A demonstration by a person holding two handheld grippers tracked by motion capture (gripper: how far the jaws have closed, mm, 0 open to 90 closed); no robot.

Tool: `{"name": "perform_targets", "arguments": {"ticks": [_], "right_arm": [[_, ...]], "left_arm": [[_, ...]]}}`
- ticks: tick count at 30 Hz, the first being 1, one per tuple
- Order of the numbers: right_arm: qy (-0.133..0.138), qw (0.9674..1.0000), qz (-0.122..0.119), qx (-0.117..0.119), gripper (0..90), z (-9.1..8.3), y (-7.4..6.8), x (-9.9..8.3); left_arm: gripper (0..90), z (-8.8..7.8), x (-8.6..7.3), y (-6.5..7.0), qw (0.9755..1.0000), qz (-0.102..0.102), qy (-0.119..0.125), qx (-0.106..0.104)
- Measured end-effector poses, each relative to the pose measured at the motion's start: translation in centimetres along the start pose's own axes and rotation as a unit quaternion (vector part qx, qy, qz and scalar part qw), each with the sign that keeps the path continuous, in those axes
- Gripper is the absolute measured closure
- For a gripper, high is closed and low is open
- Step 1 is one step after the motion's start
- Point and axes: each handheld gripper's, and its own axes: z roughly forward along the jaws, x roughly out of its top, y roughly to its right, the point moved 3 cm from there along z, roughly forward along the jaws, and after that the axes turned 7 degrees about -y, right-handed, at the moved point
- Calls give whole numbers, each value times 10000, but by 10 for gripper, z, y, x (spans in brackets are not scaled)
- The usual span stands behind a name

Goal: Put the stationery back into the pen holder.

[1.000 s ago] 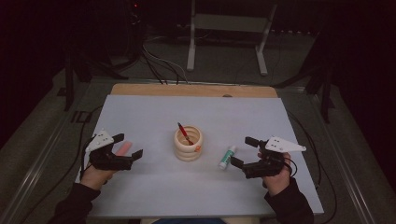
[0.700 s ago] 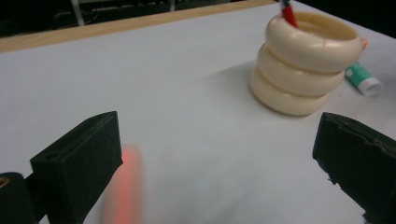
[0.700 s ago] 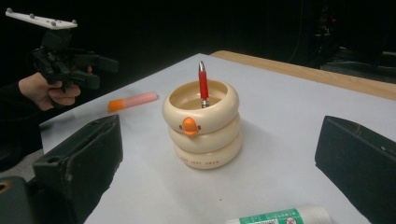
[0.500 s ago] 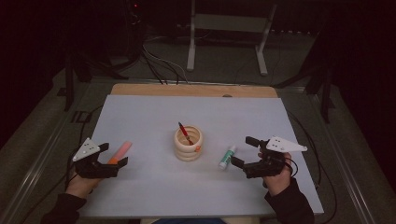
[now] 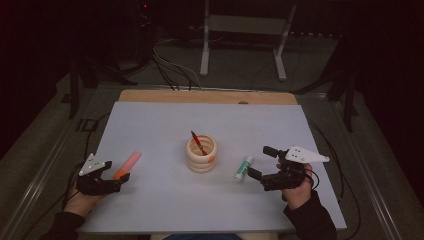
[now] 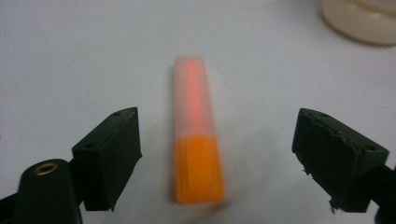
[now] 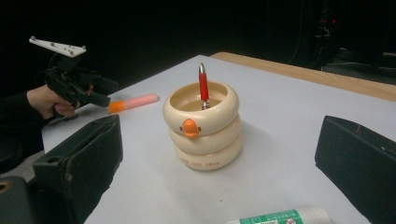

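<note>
Fingers [image 6: 109, 156] of the left gripper [image 6: 219, 158] stood well apart on either side of the orange highlighter [image 6: 197, 135], touching neither flank of it; the jaws had just been closing in, yet bare table [image 5: 150, 125] showed on both sides of the barrel, so nothing was held. Nearest the jaws lay the highlighter's solid orange end, and beyond it the frosted cap ran on toward the cream pen holder [image 5: 202, 153]. Seen from above, the highlighter [image 5: 127, 165] lay flat to the left of that holder, well apart from it, with the left gripper [image 5: 112, 182] at its near end. It looked light, stiff and smooth-sided, likely to slip or roll under a skewed pinch, so the flat sides of the orange body seemed the better place to grip, square across rather than on the cap. To the right of the holder the right gripper [image 5: 256, 162] hovered with its jaws wide and empty, just beside a white tube with a green label [image 5: 244, 168]. One red pen [image 5: 198, 142] stood inside the holder. Counted: one highlighter, one pen, one tube, one holder, two grippers.
</note>
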Motion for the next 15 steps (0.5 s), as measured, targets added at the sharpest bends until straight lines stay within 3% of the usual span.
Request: {"name": "perform_targets", "arguments": {"ticks": [4,15], "right_arm": [[-1,10000,2,3,13,0,0,0],[-8,10000,7,18,13,0,0,0]], "left_arm": [[221,3,-4,-3,9998,-7,-192,98],[408,8,-7,-5,9991,102,-397,122]]}}
